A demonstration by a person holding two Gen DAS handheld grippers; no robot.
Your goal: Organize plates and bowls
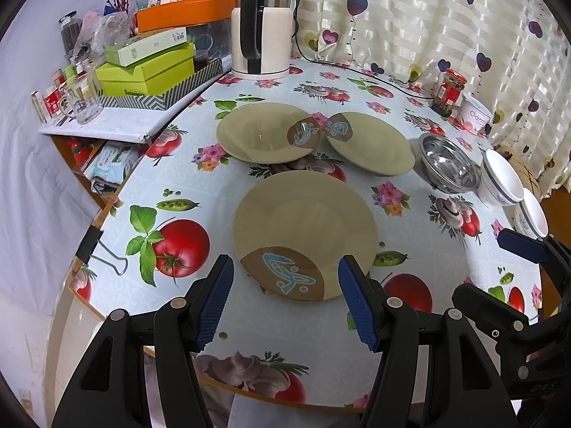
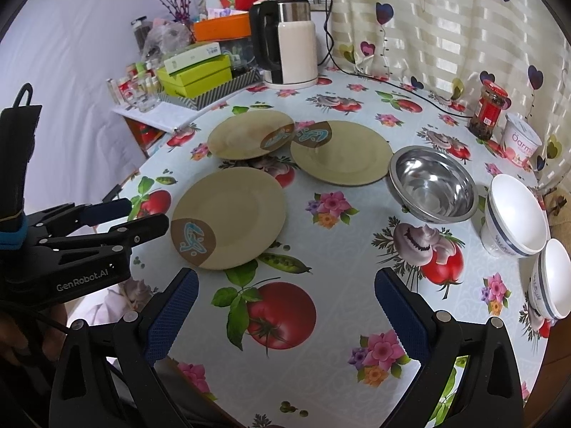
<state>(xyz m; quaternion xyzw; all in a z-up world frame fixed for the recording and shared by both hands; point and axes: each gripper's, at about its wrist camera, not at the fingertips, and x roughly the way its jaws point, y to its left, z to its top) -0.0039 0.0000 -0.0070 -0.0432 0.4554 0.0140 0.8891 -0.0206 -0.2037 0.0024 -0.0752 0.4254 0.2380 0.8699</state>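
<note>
Beside a heart-print curtain (image 2: pixel 446 28), the floral tablecloth (image 2: pixel 339 249) carries plates (image 2: pixel 232 214).

Nearest white bowl (image 2: pixel 551 280) perhaps edge-cropped

The black plastic body of the left gripper (image 2: pixel 103 214), seen in the right wrist view, carries "GenRobot.AI" in pale letters. The white round tub with a pink fruit picture (image 2: pixel 521 141) reads "Oarm", and the rest of that word curves out of sight. Print on the red-labelled glass jar (image 2: pixel 488 112) and the green boxes (image 1: pixel 148 67) is too small to read.
</note>
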